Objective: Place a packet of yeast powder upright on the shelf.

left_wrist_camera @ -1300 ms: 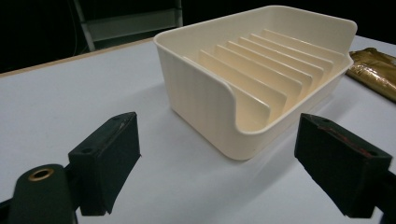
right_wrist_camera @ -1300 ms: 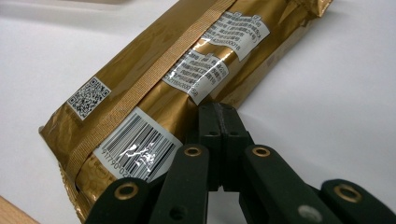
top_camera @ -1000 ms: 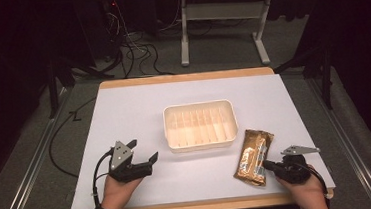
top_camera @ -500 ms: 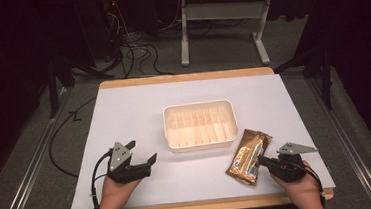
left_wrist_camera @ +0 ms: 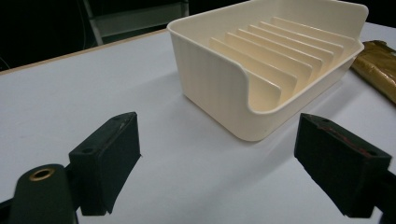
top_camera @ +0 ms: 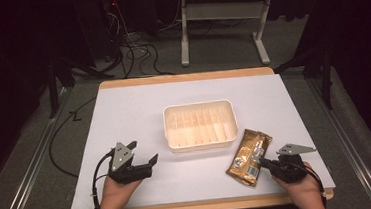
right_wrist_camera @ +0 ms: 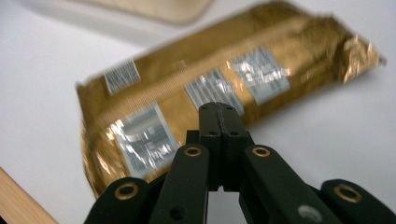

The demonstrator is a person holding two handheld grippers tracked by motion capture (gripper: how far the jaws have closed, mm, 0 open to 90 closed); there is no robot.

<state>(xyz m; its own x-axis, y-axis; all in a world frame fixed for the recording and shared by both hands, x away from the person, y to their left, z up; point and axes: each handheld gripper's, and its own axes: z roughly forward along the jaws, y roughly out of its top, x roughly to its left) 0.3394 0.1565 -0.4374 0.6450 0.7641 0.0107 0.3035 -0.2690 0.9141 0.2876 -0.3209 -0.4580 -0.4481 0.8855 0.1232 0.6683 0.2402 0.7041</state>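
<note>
A gold foil snack packet (top_camera: 246,156) lies slanted on the white table top, just right of a cream ribbed tray (top_camera: 198,105). My right gripper (top_camera: 263,161) is shut, its tips against the packet's right side. In the right gripper view the closed jaws (right_wrist_camera: 219,110) meet over the packet (right_wrist_camera: 187,84) and its silver labels, with no foil visibly pinched between them. My left gripper (top_camera: 144,153) rests open at the front left, holding nothing. Between its wide-apart pads (left_wrist_camera: 217,163), the left gripper view takes in the tray (left_wrist_camera: 210,79) and a corner of the packet (left_wrist_camera: 379,66).
The white mat (top_camera: 138,108) covers a wooden table whose front edge (top_camera: 191,208) runs close to both hands. Beyond the table are dark floor, cables (top_camera: 134,51) and a metal desk frame (top_camera: 217,26).
The packet has swung counter-clockwise, its near end shifting left, with the right gripper moving in against it. The left gripper has stayed put.
</note>
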